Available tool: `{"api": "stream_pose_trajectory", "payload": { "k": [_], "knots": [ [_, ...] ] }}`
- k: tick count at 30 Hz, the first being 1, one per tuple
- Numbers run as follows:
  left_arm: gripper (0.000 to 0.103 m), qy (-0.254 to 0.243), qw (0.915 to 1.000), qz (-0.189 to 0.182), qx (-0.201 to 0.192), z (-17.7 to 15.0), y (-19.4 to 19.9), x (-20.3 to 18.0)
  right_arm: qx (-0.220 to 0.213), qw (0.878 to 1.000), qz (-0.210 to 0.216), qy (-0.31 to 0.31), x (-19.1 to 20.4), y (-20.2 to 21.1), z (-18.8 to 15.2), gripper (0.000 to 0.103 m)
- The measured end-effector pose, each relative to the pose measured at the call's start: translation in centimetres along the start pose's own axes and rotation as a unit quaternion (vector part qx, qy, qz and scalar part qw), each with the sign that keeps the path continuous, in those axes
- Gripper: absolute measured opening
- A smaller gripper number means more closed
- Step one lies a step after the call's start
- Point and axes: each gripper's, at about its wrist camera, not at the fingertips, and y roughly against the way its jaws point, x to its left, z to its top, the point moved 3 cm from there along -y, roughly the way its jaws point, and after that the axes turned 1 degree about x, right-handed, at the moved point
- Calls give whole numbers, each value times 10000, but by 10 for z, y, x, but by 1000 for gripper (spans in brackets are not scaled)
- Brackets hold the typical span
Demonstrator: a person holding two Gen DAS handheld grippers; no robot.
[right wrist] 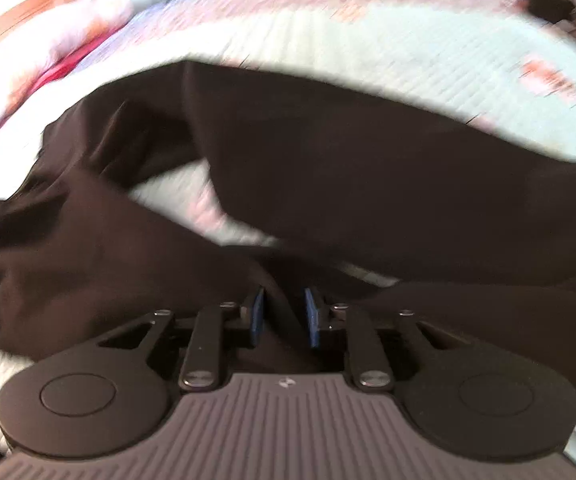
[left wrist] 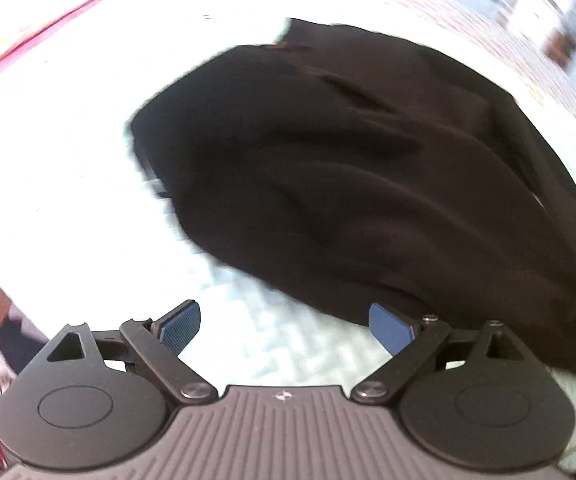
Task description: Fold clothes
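Observation:
A black garment lies bunched on a pale quilted bedspread. My left gripper stands wide open just short of the garment's near edge, with bare bedspread between its blue pads. In the right wrist view the same black garment spreads across the bedspread with a fold of it running down into my right gripper. The right jaws are nearly closed, pinching that black fold between the blue pads. Both views are motion-blurred.
A red band runs along the far left of the bedspread. Pink and red bedding lies at the far left in the right wrist view. Blurred room clutter shows past the bed's far edge.

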Motion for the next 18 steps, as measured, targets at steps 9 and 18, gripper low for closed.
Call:
{"api": "stream_pose_trajectory", "payload": {
  "k": [9, 18],
  "knots": [
    [95, 1058, 9937, 143, -346, 9, -15, 77, -1097, 9928, -252, 416, 53, 68, -19, 63],
    [95, 1831, 9794, -566, -642, 41, -38, 119, -765, 9848, 719, 1381, 135, 72, -44, 64]
  ]
}}
